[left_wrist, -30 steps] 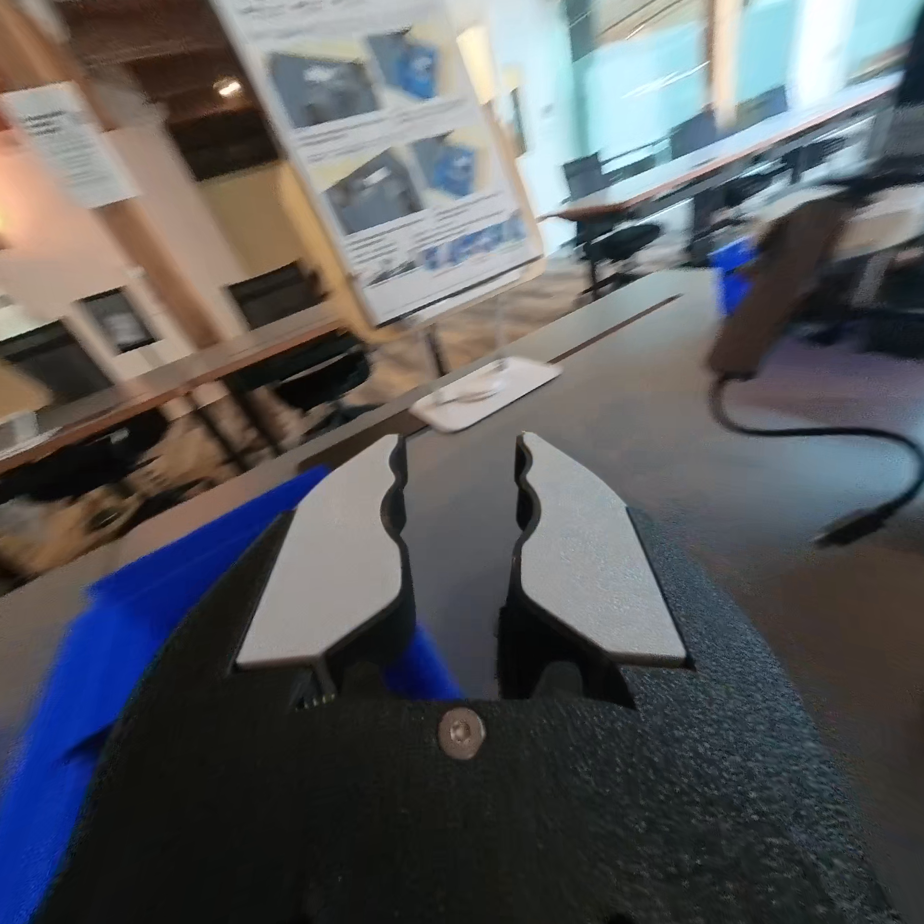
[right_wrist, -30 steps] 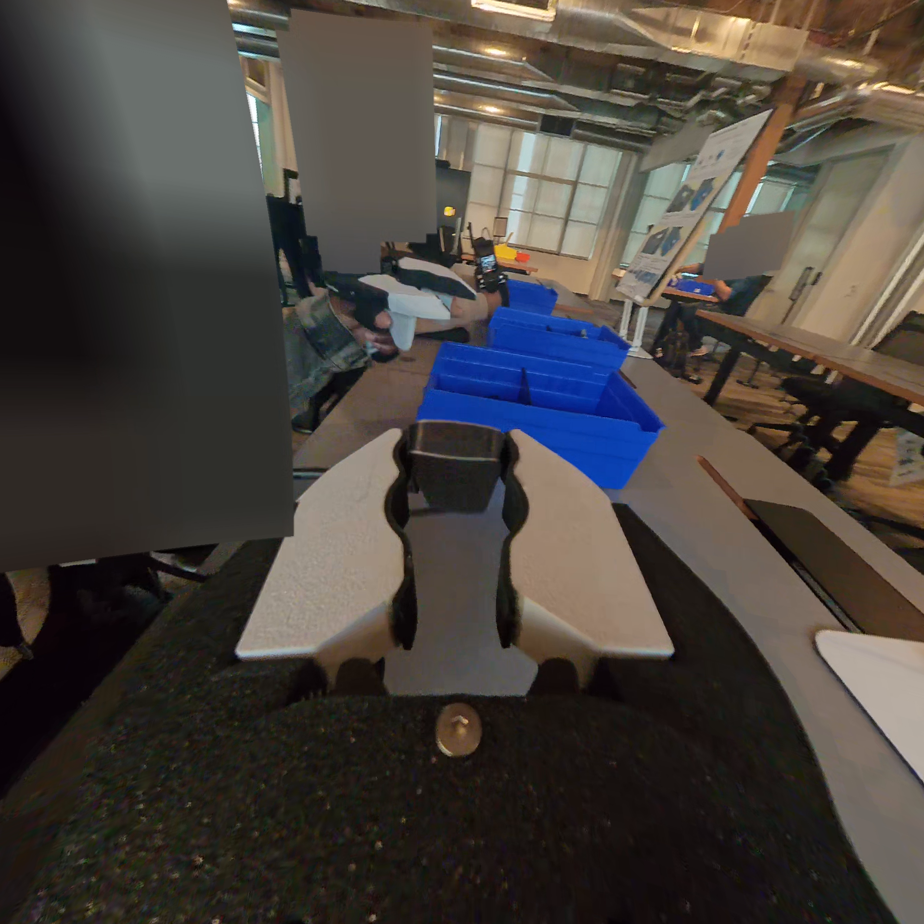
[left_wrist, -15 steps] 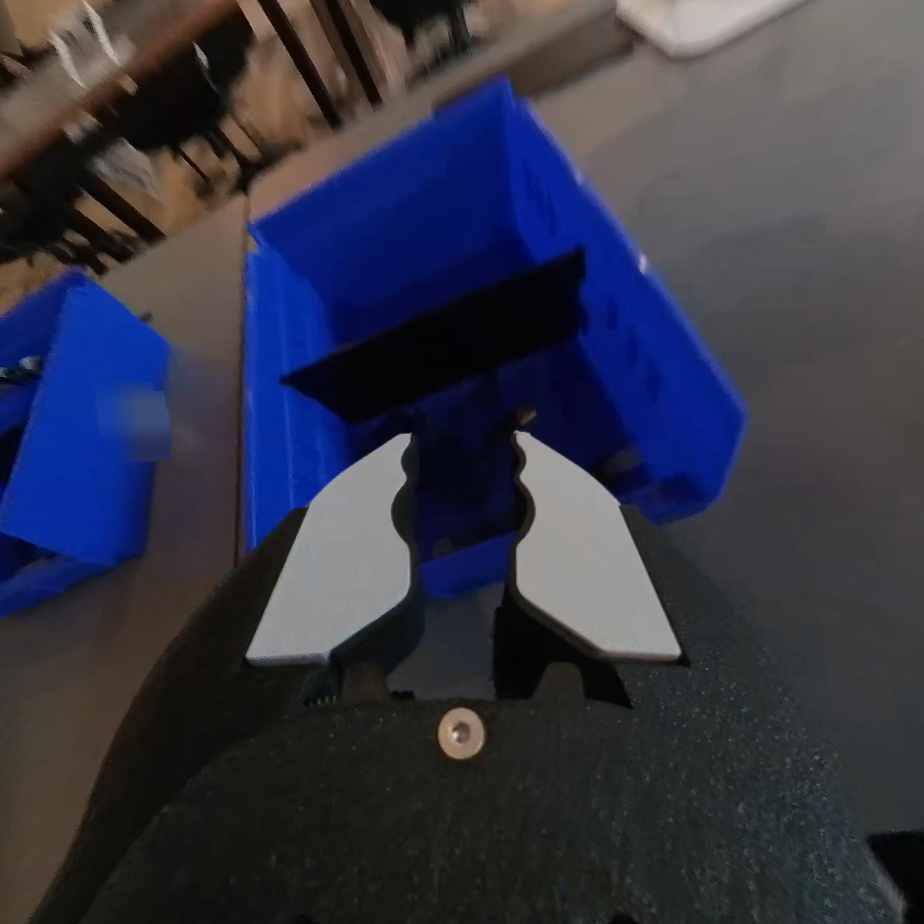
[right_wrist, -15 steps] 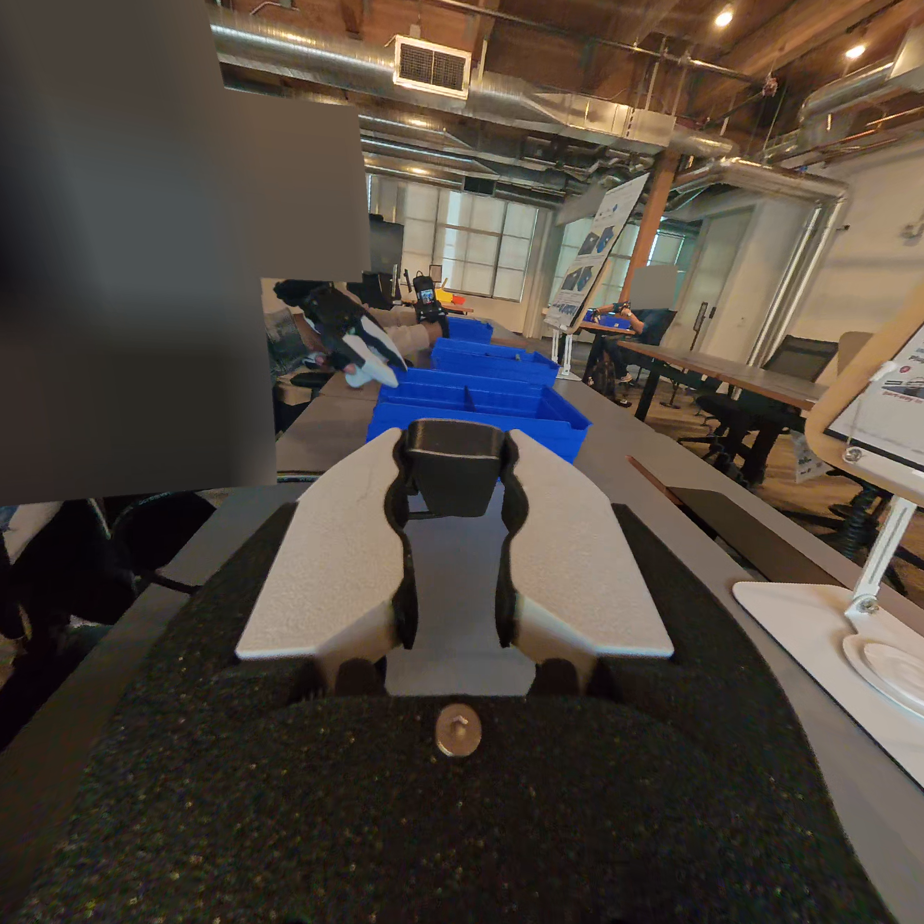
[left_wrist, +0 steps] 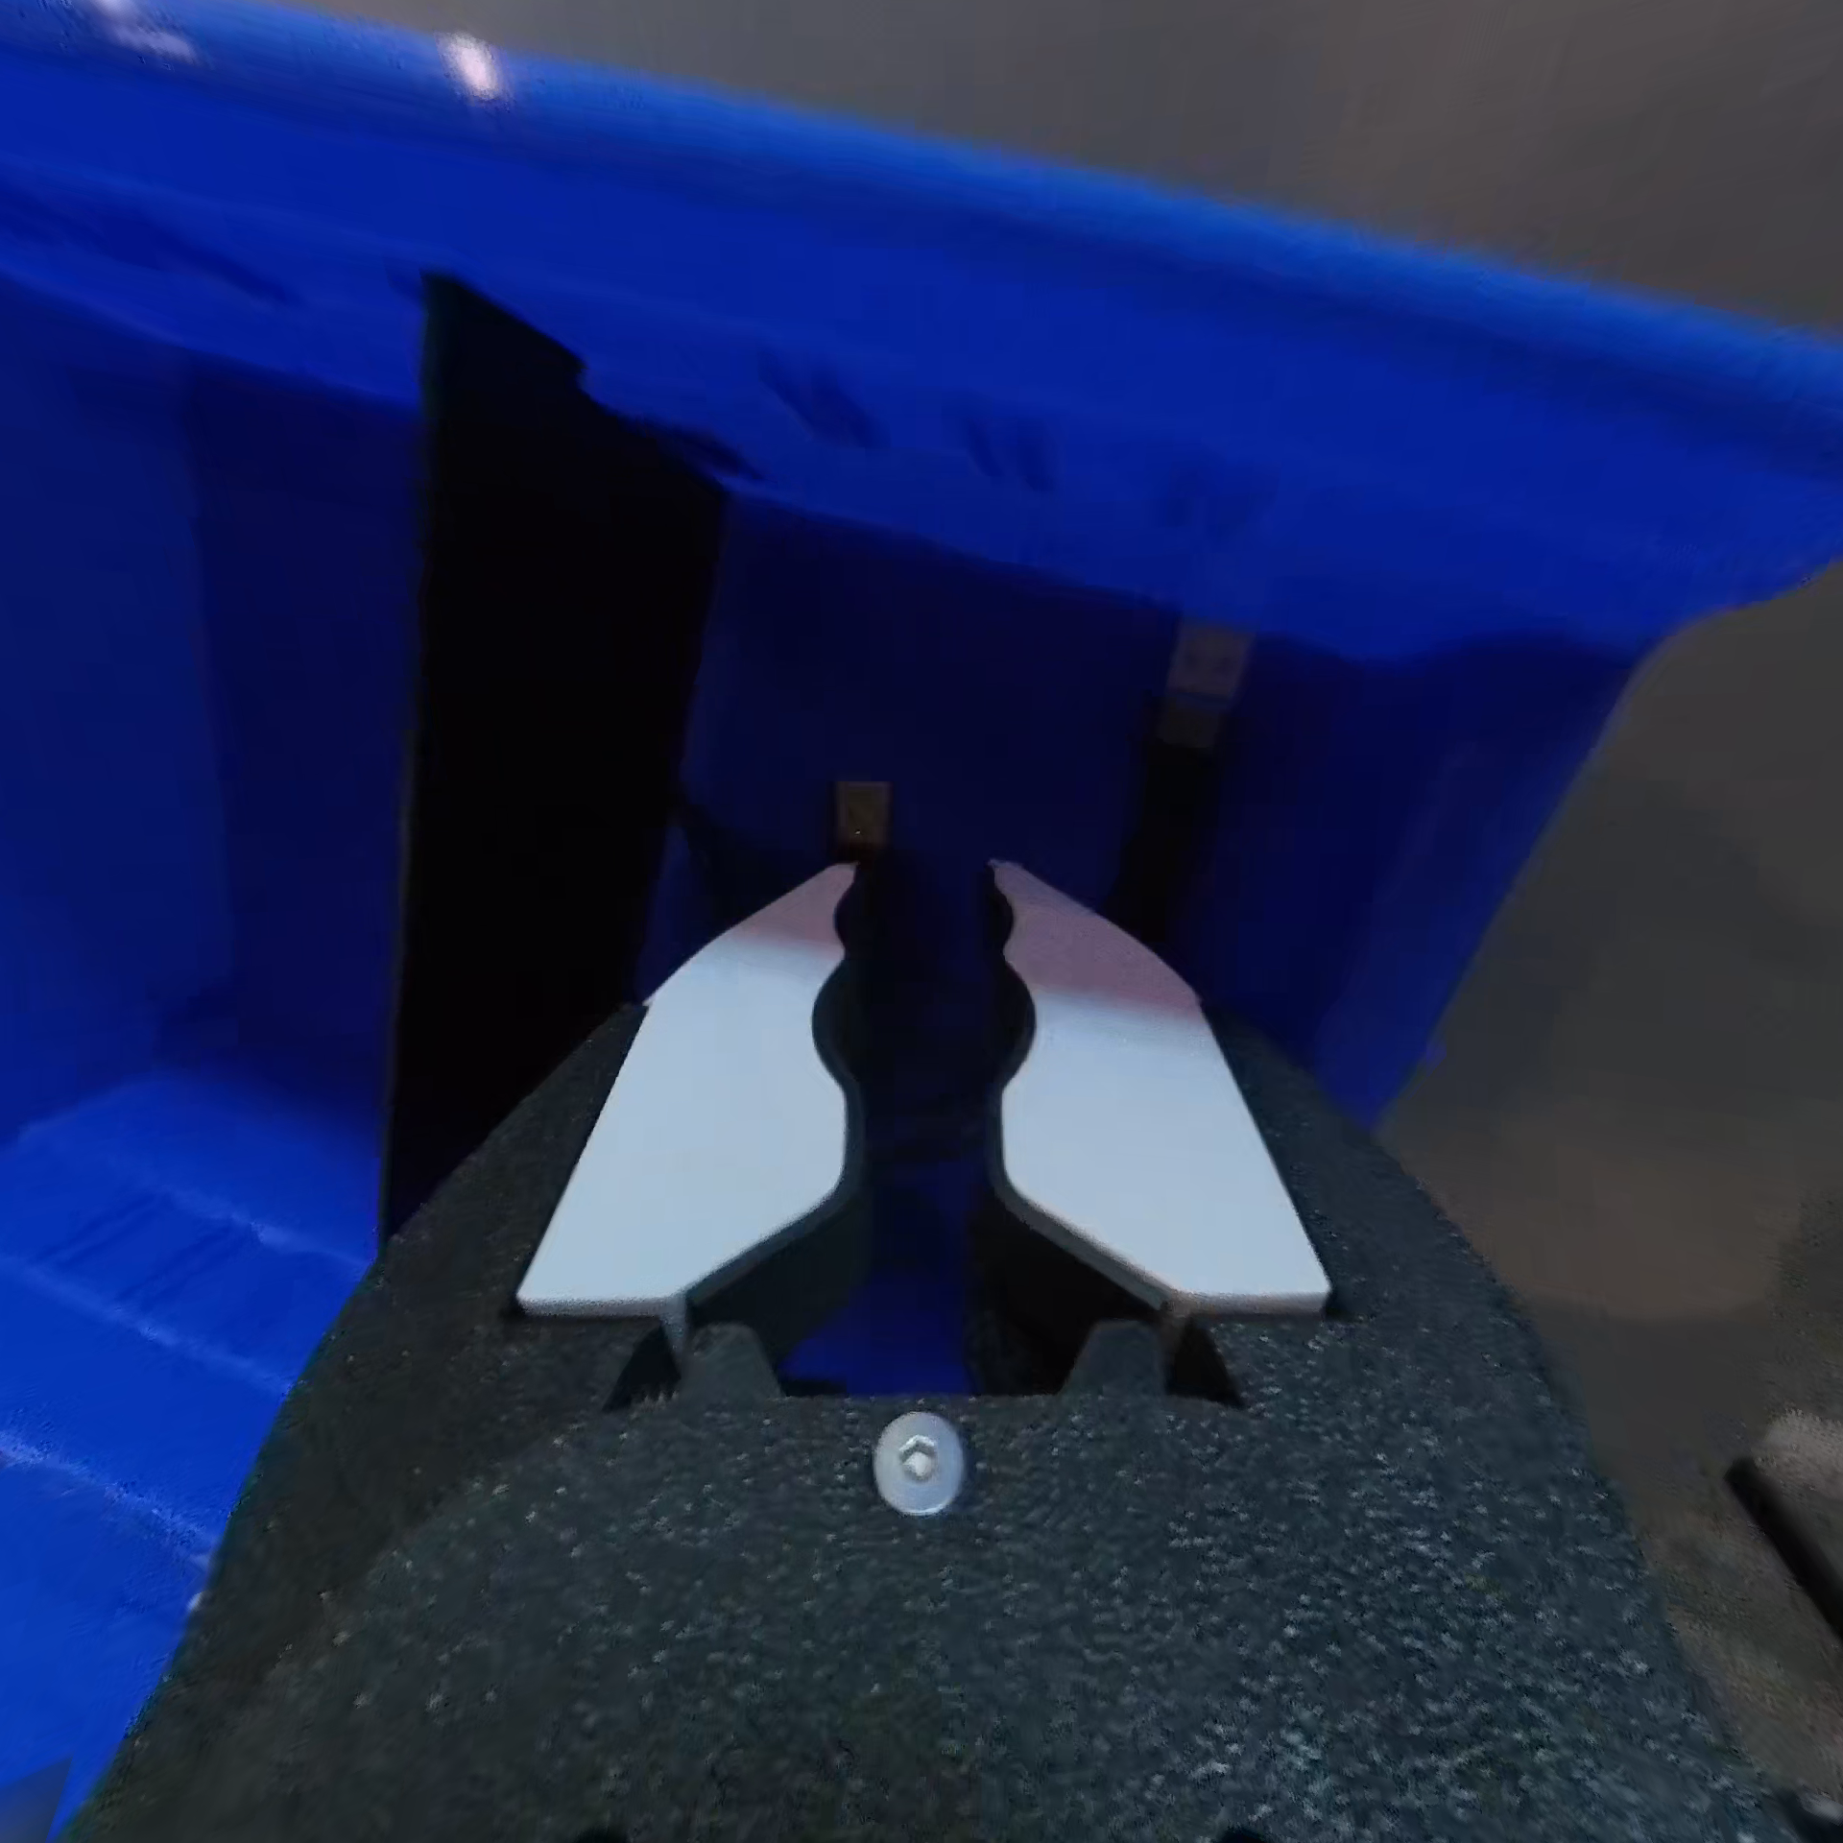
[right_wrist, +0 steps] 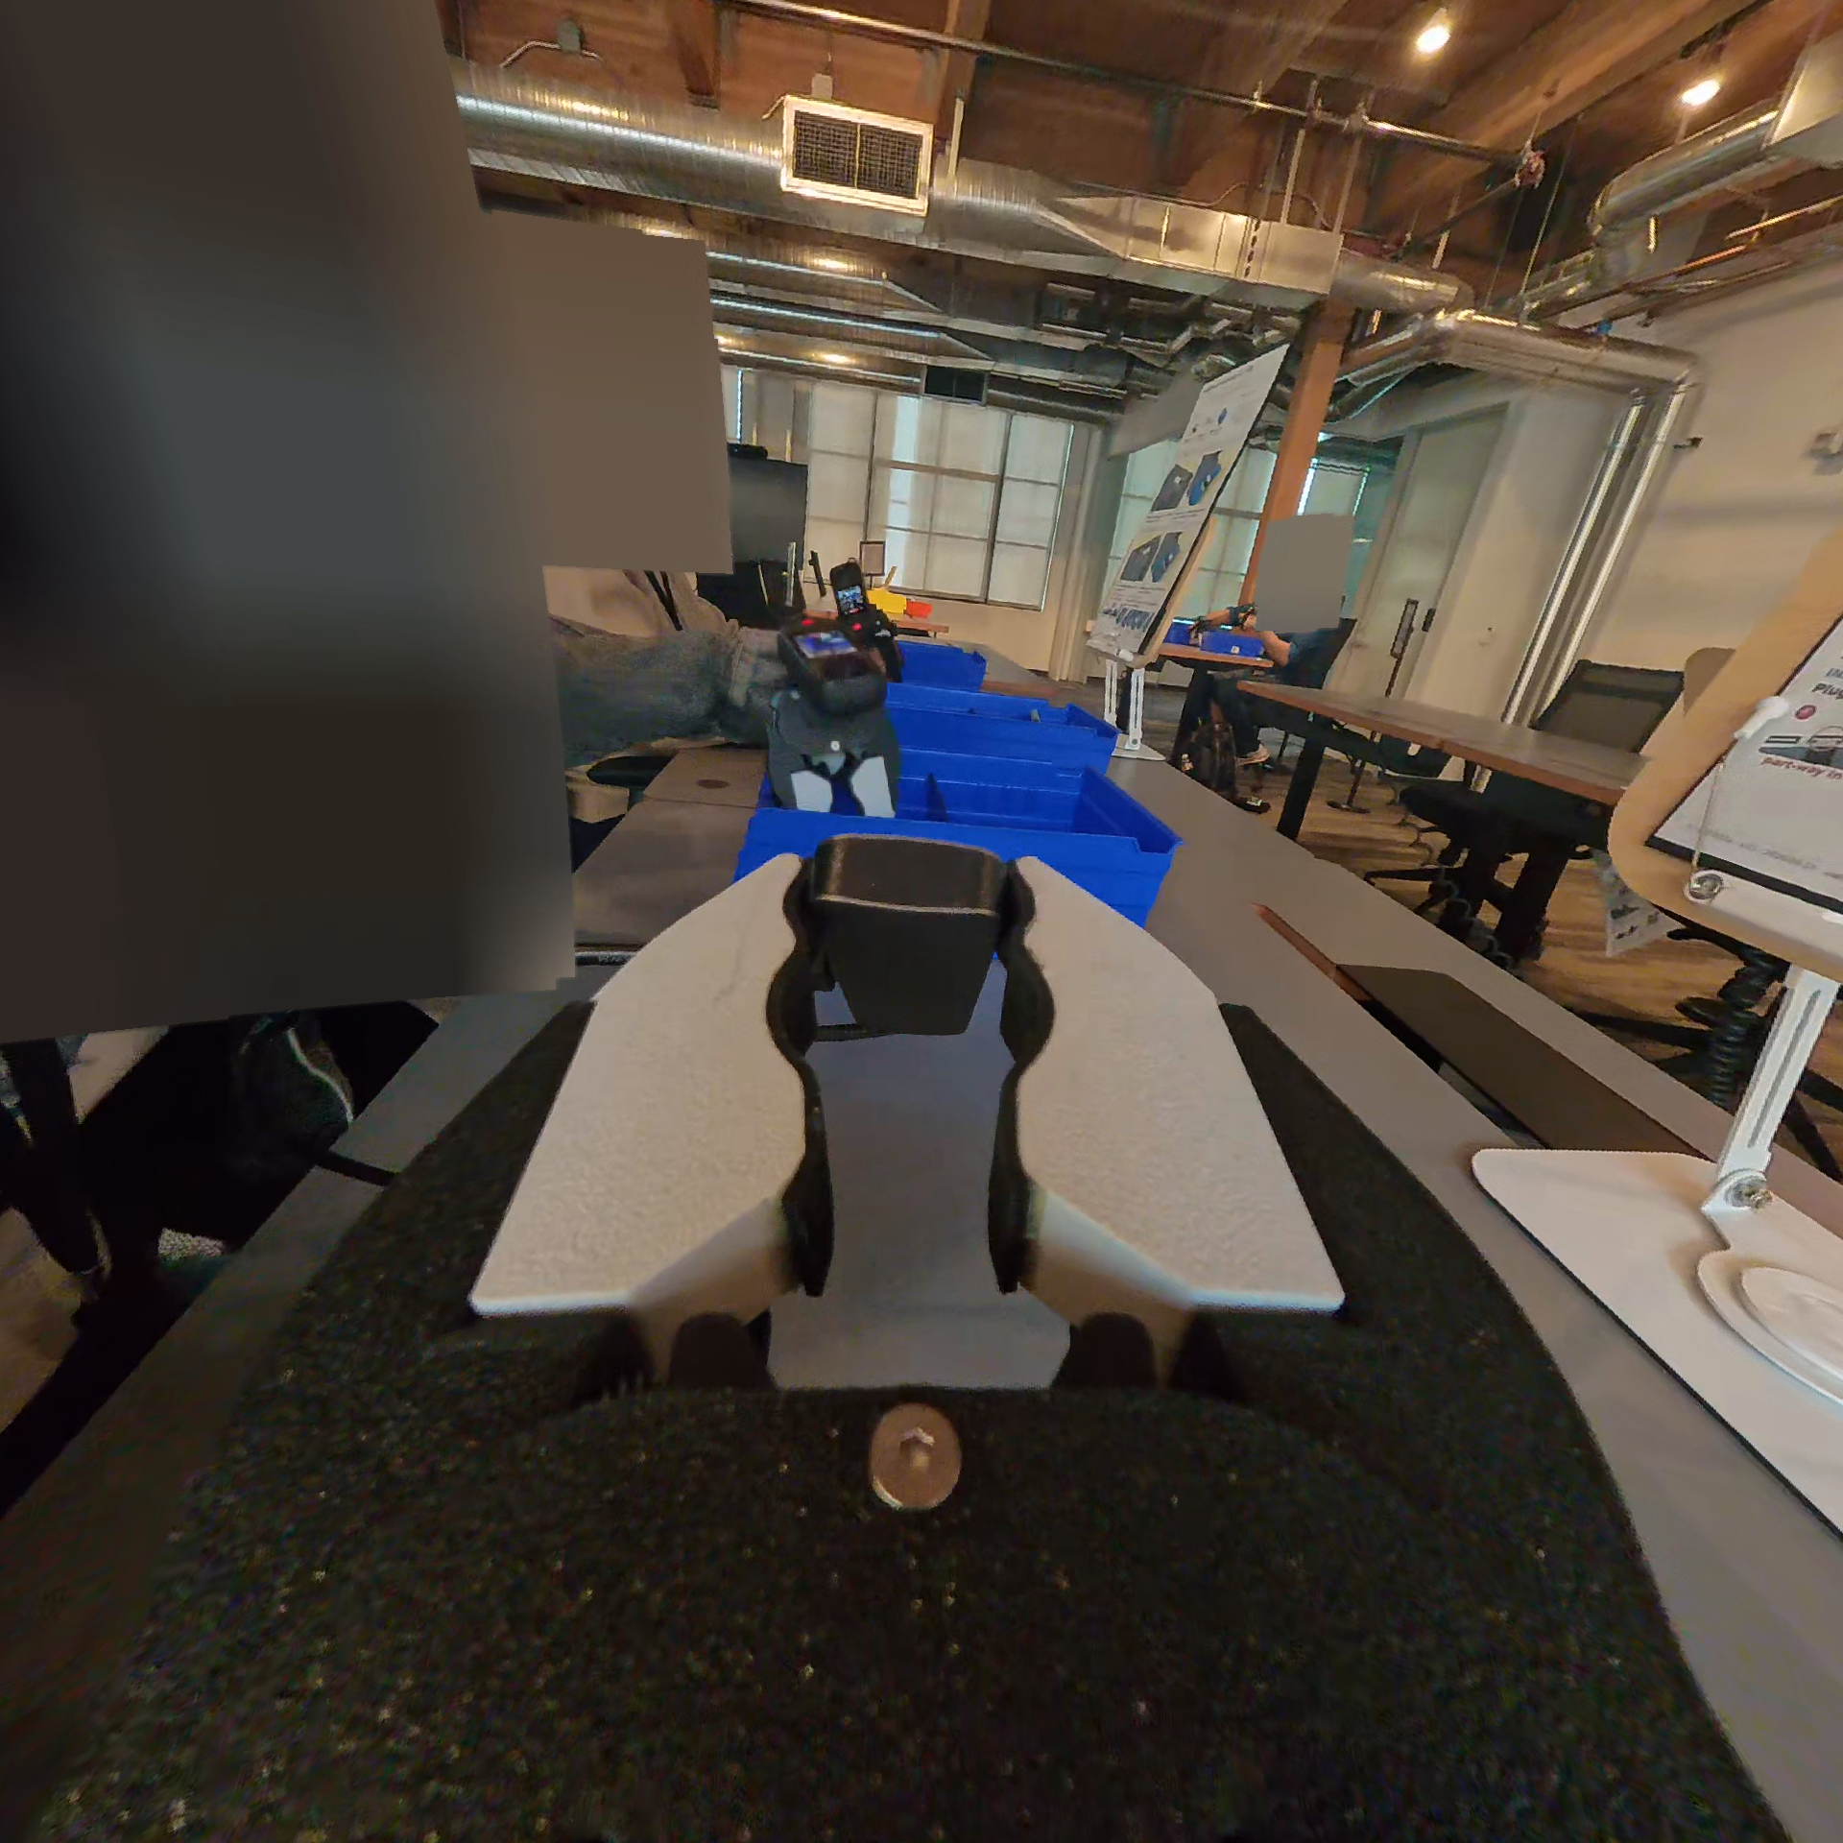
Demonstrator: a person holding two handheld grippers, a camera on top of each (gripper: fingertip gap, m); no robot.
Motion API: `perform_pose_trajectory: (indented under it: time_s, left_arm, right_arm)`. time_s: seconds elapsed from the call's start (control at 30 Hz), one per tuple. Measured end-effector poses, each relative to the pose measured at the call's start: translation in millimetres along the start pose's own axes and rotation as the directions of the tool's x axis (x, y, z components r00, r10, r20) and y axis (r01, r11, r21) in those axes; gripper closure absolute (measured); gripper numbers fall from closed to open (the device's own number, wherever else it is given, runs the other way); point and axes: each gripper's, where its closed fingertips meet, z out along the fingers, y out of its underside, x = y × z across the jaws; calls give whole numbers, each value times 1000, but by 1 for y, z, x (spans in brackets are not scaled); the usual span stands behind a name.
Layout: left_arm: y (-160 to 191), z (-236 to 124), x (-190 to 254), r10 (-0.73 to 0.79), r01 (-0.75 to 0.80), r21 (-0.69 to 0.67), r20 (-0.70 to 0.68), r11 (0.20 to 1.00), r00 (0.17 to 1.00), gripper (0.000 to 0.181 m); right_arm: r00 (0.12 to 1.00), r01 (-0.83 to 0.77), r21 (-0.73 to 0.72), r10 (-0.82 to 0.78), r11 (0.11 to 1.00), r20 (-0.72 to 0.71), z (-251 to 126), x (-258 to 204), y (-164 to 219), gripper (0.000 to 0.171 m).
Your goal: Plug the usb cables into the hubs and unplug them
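Right tool [right_wrist: 910, 898] clamps black hub [right_wrist: 903, 942]; left tool [left_wrist: 922, 878] gapes, empty, inside blue bin [left_wrist: 898, 329] (cables visible only there).

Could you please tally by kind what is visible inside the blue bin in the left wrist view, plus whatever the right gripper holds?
USB plugs: 2
black divider: 1
hub, clamped in the right gripper: 1
Total: 4

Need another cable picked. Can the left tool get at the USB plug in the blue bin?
Probably yes: the left tool, open, is down inside the blue bin, the USB plug just beyond its tips, nothing between; the black divider stands aside.
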Motion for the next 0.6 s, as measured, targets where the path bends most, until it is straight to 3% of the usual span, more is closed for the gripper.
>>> perform_pose_trajectory:
  time_s: [0.27,0.47,0.53,0.6]
  left_arm:
    - [9,25,-17,16,-16,-135,-3,991,1000,157]
    - [20,25,-8,-153,117,-221,-156,968,976,165]
    - [20,24,-3,-181,131,-234,-209,963,961,158]
    - [22,23,-2,-172,114,-247,-226,962,959,165]
  right_arm:
    - [1000,-7,5,7,1000,-16,-6,4,0,138]
    - [1000,-13,5,13,1000,-8,-4,4,1,138]
    - [1000,-11,9,11,1000,-10,-5,3,0,138]
    - [1000,-6,14,6,1000,-13,-5,3,-2,138]
